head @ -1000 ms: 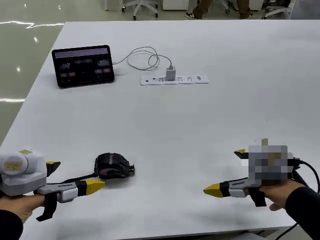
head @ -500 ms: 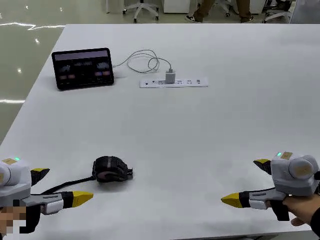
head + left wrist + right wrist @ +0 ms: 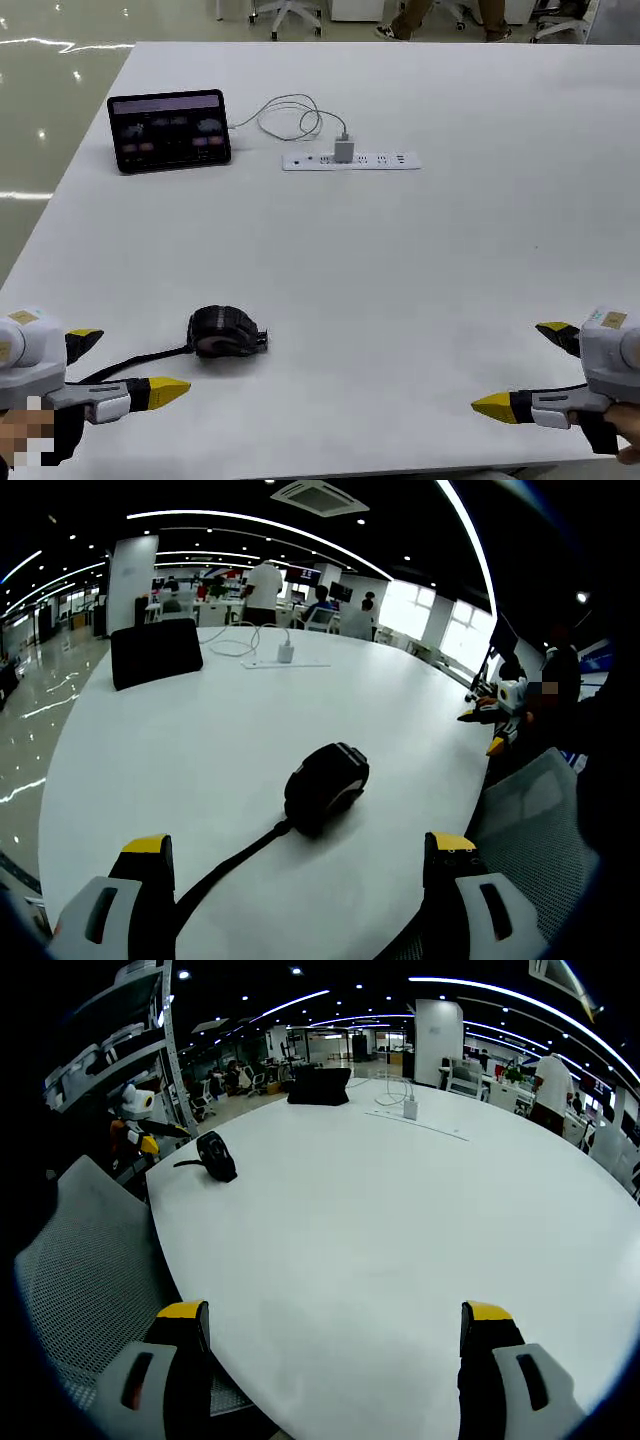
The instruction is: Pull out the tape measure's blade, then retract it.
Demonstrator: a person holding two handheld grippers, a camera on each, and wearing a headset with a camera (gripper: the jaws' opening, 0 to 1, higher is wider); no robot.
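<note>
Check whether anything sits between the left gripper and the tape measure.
Nothing visible does. The tape measure lies on bare table straight ahead of the open left gripper, and only its own black strap trails back between the gripper's jaws.

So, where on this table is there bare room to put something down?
Free: the middle between the tape measure and the right hand-held gripper; the far right past the power strip. Crowded: far left, from tablet to strip.

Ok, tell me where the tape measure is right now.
In the head view the tape measure lies on the white table near its front-left corner, just ahead of the left gripper, with its black strap trailing back between that gripper's jaws.
</note>
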